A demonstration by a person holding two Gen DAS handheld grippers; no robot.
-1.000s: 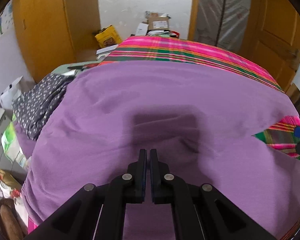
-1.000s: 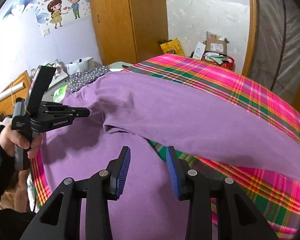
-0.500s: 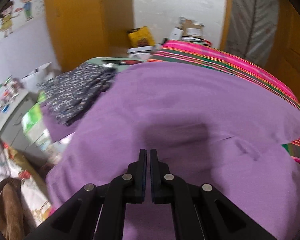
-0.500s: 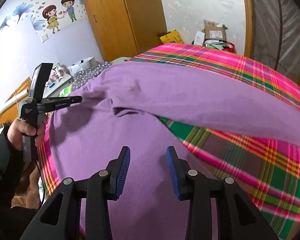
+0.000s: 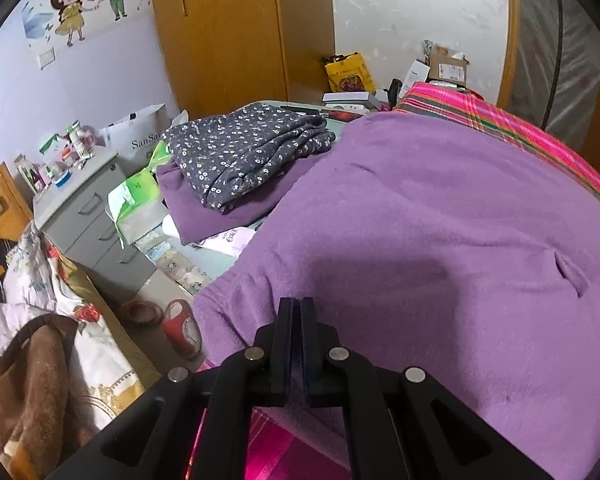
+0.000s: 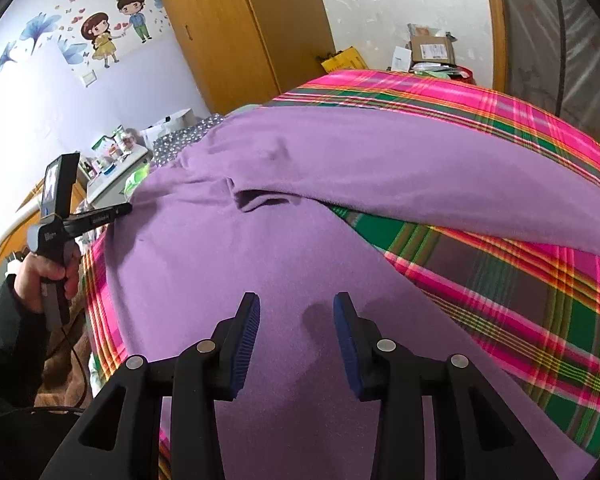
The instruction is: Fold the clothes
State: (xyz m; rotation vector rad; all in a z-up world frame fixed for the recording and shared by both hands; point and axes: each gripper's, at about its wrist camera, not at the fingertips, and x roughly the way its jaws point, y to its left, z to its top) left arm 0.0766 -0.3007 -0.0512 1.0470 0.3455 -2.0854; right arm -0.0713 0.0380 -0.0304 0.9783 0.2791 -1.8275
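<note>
The left gripper (image 5: 297,308), closed on the purple fleece garment's (image 6: 300,208) edge, has swung it outward across the pink plaid bedspread (image 6: 500,280), spreading it flat; the right gripper (image 6: 296,308) hovers open above.

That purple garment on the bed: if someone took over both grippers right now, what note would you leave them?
Left gripper: shut, at the purple garment's left edge; whether it pinches cloth can't be told.
Right gripper: open, hovering over the garment, holding nothing.
The garment lies spread on the plaid sheet, one long part stretched across the far side.
A floral garment sits folded on a purple one off the bed.
No clear fold yet; all folding remains.
</note>
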